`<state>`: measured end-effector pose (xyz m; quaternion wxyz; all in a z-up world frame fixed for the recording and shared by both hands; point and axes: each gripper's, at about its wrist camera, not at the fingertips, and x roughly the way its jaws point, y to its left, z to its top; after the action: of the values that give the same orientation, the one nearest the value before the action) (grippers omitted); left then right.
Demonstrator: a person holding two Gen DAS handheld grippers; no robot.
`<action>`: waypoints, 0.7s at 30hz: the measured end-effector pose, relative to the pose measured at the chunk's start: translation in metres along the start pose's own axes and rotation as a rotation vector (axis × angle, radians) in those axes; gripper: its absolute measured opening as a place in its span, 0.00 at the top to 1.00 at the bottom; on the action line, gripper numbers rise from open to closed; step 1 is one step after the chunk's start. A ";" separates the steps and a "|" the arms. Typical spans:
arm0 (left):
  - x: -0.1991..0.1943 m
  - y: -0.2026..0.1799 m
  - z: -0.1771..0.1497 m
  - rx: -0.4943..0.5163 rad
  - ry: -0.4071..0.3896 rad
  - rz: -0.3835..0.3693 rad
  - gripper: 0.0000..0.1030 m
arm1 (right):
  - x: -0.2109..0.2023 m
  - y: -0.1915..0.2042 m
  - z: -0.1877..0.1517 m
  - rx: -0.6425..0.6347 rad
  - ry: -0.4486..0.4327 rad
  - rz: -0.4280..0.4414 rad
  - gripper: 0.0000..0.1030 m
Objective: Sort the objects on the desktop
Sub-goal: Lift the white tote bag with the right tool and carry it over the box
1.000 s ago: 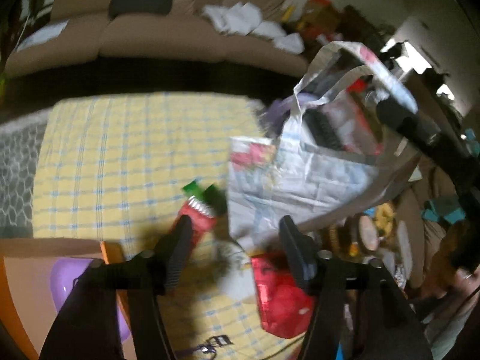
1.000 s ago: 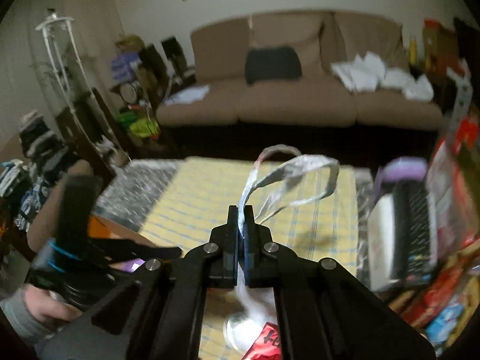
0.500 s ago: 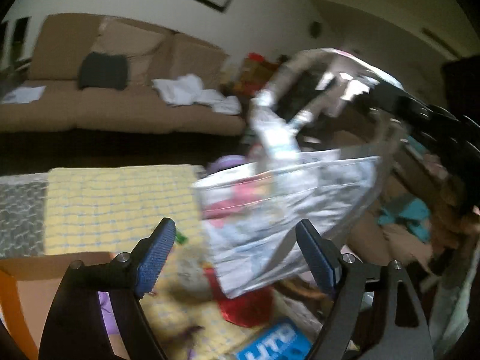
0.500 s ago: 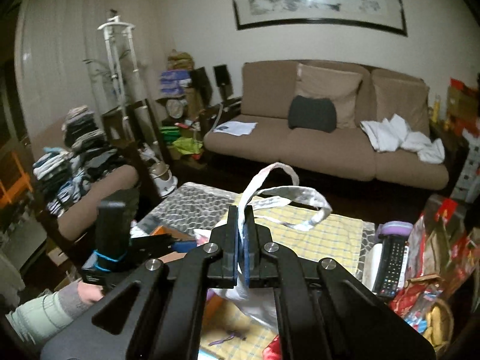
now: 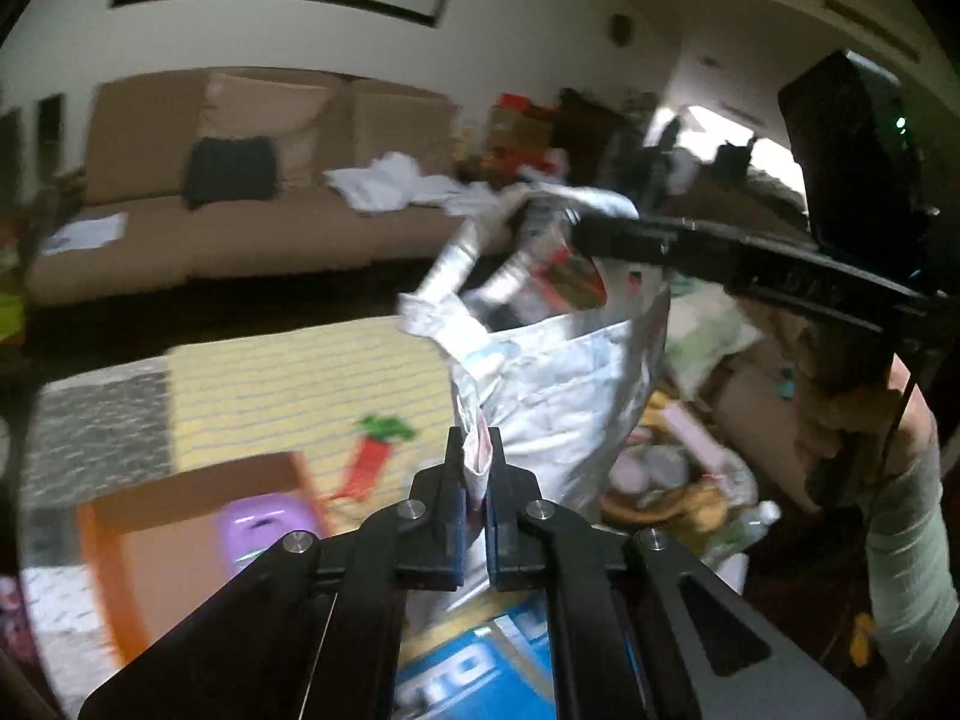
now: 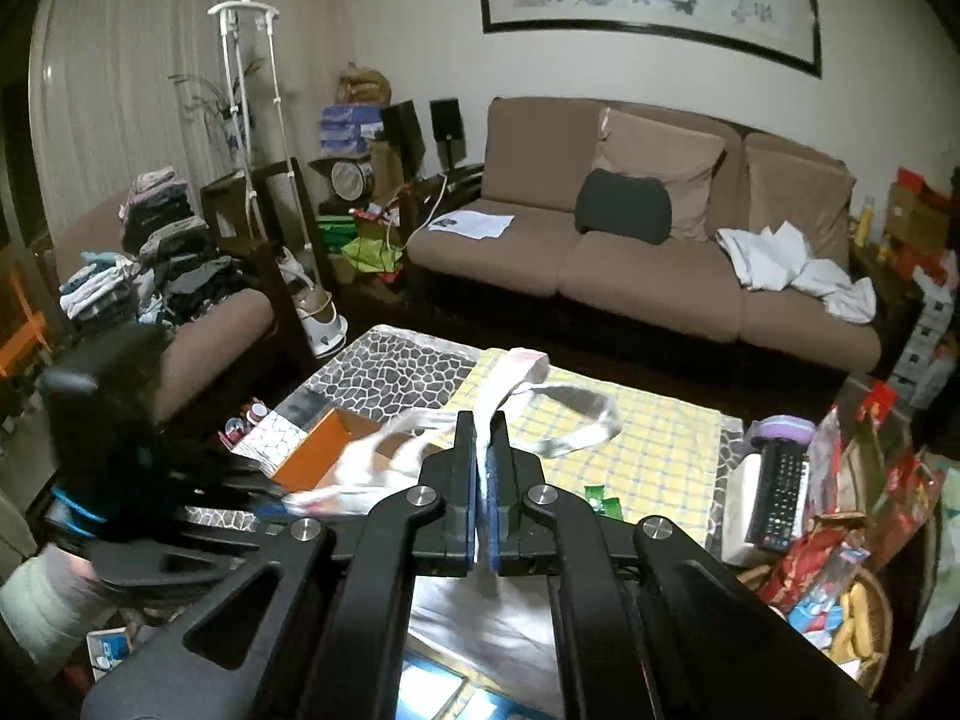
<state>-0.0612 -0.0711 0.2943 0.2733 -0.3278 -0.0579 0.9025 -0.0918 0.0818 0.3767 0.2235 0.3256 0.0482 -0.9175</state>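
A white printed tote bag (image 5: 558, 384) hangs in the air above the table between both grippers. My left gripper (image 5: 475, 468) is shut on the bag's lower edge. My right gripper (image 6: 483, 450) is shut on the bag's handle strap (image 6: 576, 420); it also shows in the left wrist view (image 5: 591, 225), holding the handles at the top. A red and green snack packet (image 5: 372, 450) lies on the yellow checked cloth (image 5: 288, 384). A blue box (image 5: 474, 672) lies under the bag.
An orange cardboard box (image 5: 180, 510) with a purple item (image 5: 264, 528) stands at the left. A remote control (image 6: 780, 492), snack bags (image 6: 852, 480) and a basket (image 6: 858, 618) crowd the table's right side. A brown sofa (image 6: 648, 258) stands behind.
My left gripper was open below the bag; it has risen and shut on the bag's lower edge. My right gripper has lifted the bag by its handle.
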 end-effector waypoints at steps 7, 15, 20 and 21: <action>-0.047 0.062 -0.012 -0.040 -0.011 0.203 0.97 | 0.073 0.042 0.013 0.023 0.006 0.107 0.97; -0.044 0.178 -0.032 -0.186 0.013 0.381 0.97 | 0.209 0.112 0.041 -0.035 0.100 0.161 0.97; -0.047 0.222 -0.050 -0.275 -0.050 0.391 0.97 | 0.269 0.138 0.051 -0.055 0.095 0.225 0.97; -0.041 0.223 -0.058 -0.282 -0.054 0.379 0.97 | 0.275 0.141 0.049 -0.064 0.093 0.231 0.97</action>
<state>-0.1000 -0.2851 0.2088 0.0488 -0.3434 -0.1284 0.9291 -0.2469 -0.1604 0.2523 0.3353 0.3640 0.0500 -0.8675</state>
